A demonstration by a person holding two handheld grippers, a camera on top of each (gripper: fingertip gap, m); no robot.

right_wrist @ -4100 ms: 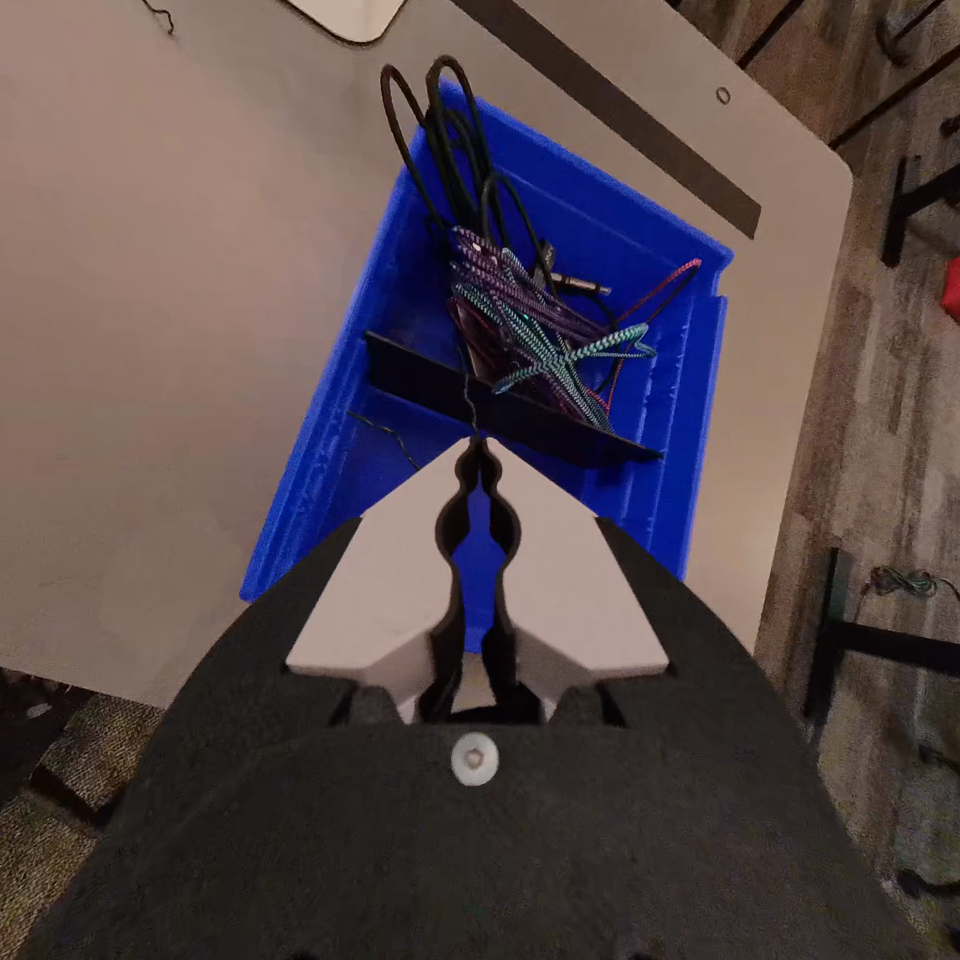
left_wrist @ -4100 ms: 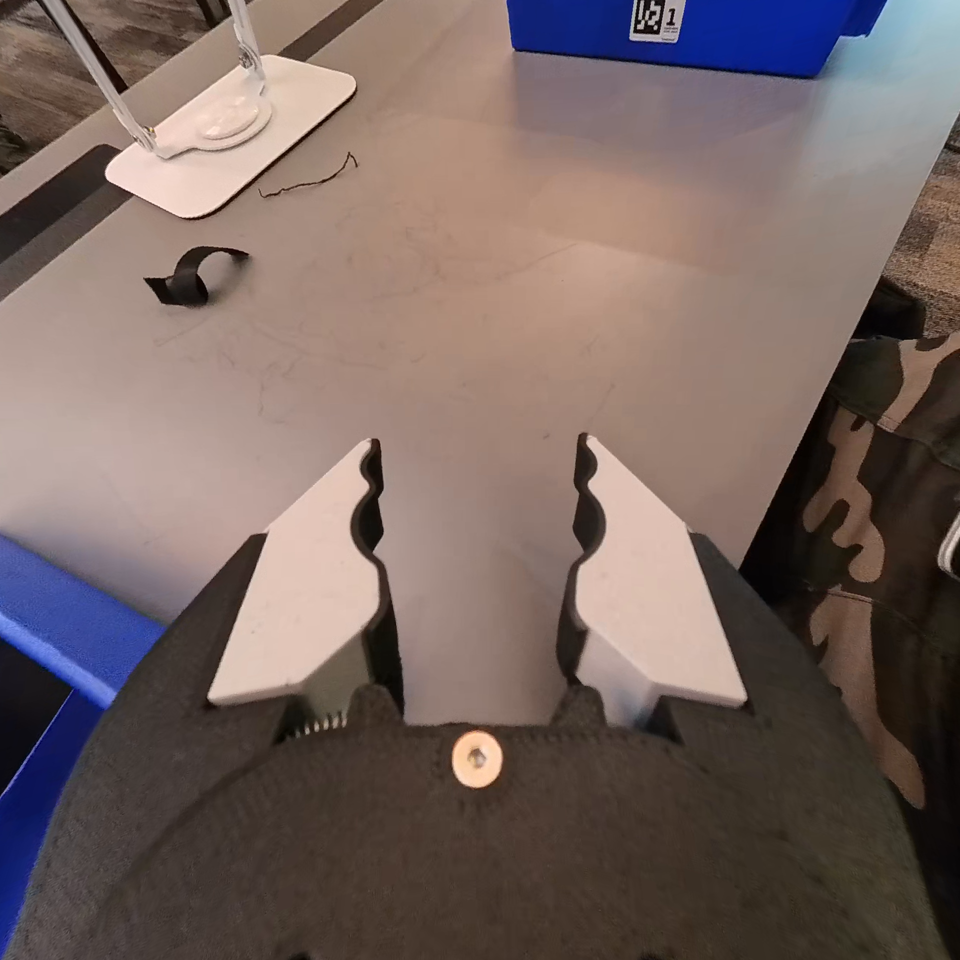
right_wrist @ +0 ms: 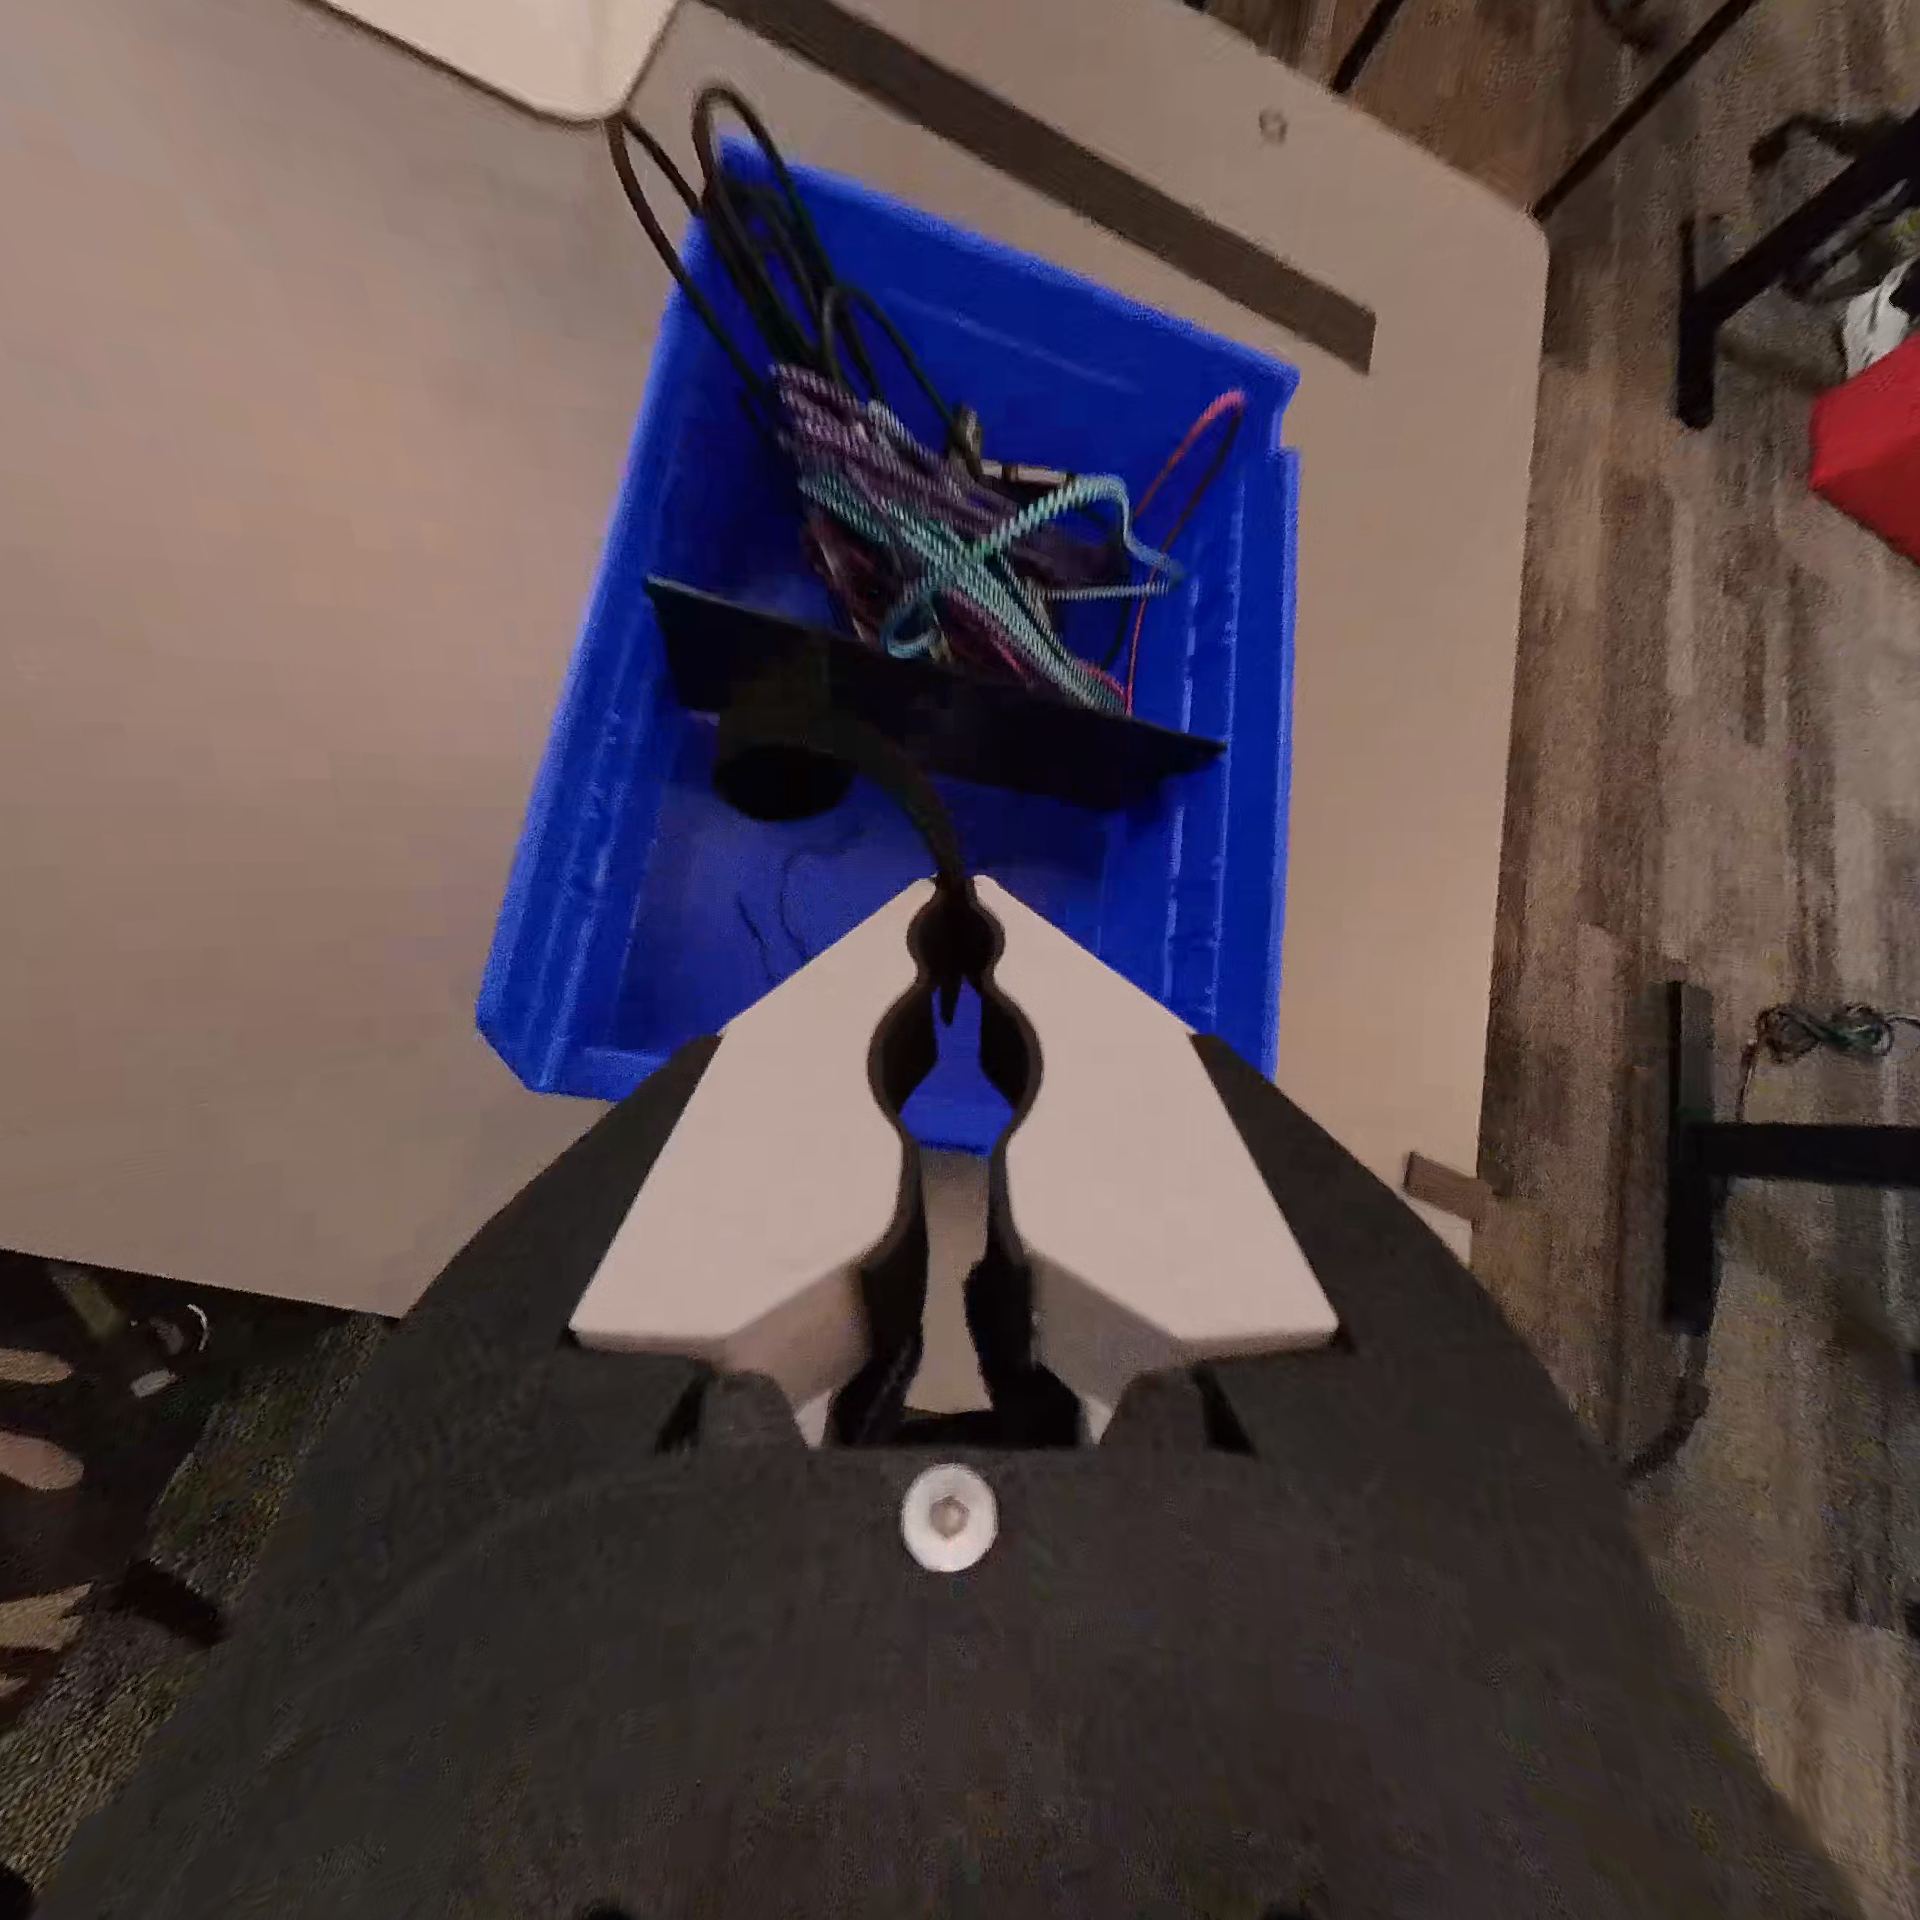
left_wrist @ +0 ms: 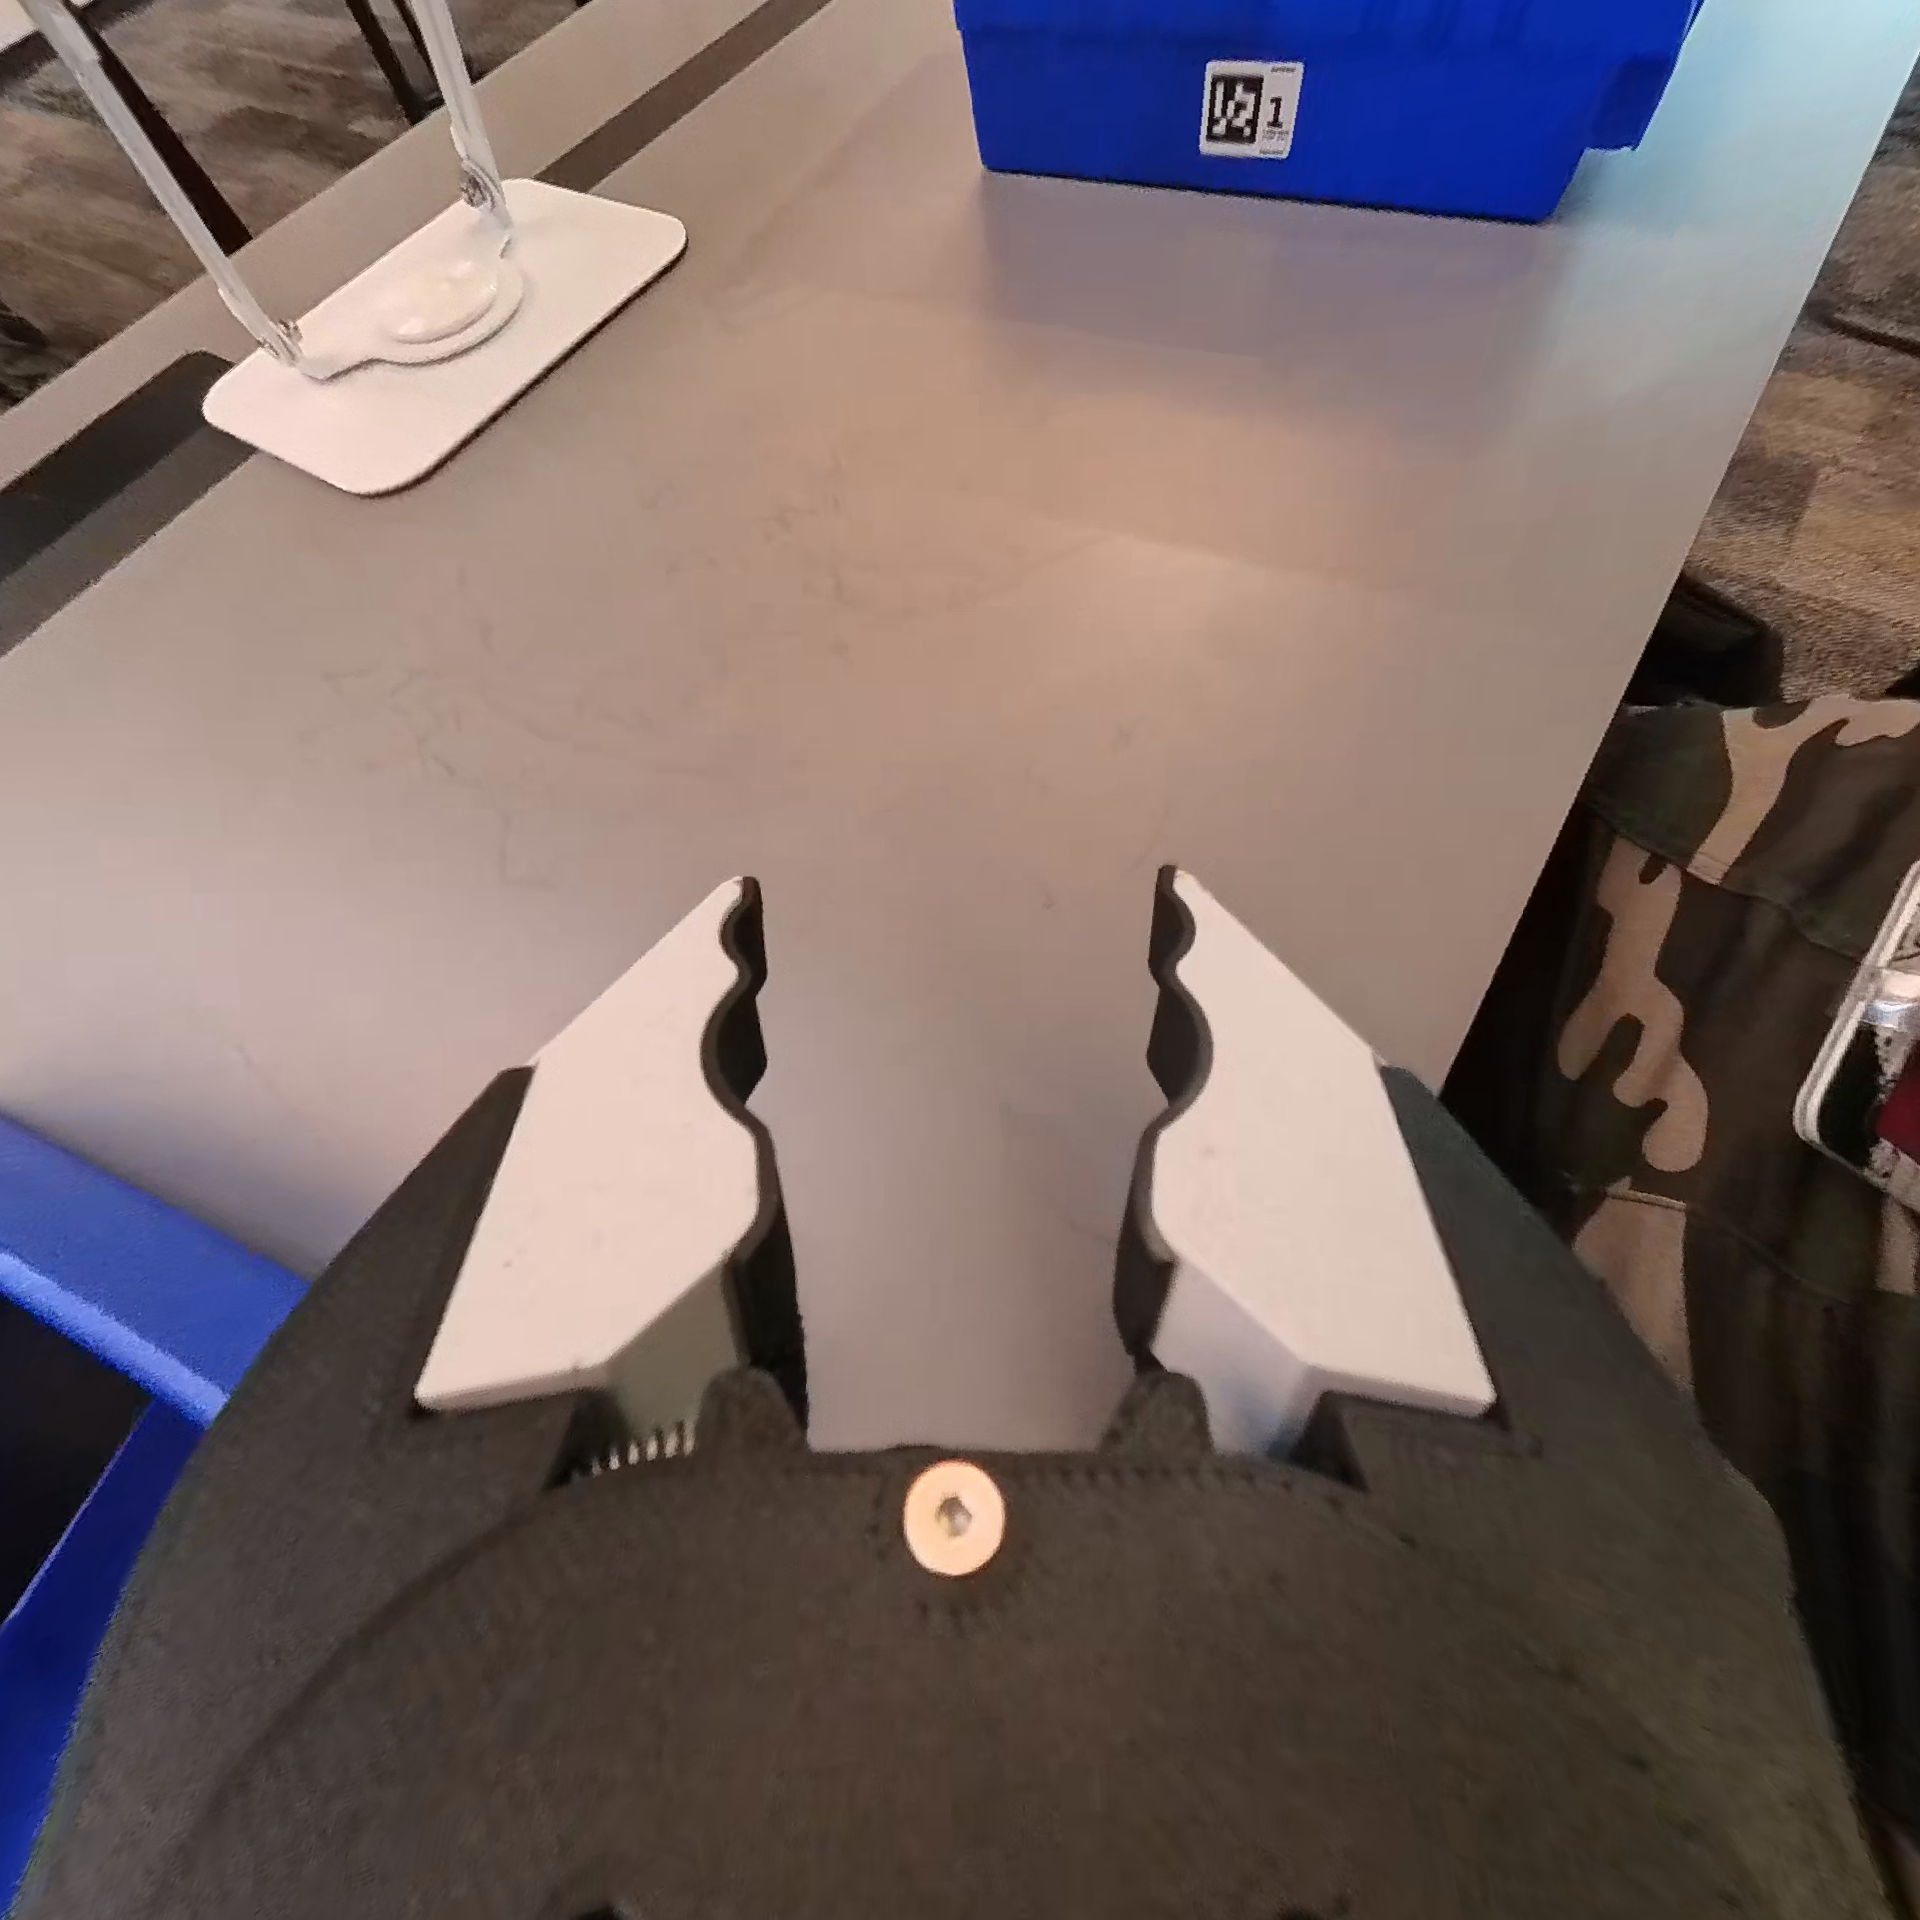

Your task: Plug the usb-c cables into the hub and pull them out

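Looks like tidy-up or setup around the actual plugging: the right gripper [right_wrist: 954,883] is clenched on a black strap [right_wrist: 831,727] dangling over the near compartment of the blue bin [right_wrist: 582,914], so I'd guess the next move is just letting go there. The left gripper [left_wrist: 956,883] hangs released over the bare table [left_wrist: 935,520]. The usb-c cables [right_wrist: 935,520] sit tangled behind the bin's black divider [right_wrist: 1039,717]: braided purple and teal, black loops, no hub visible.

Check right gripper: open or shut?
Shut. The right gripper has its jaws meeting at the tips, pinching a black strap over the blue bin.
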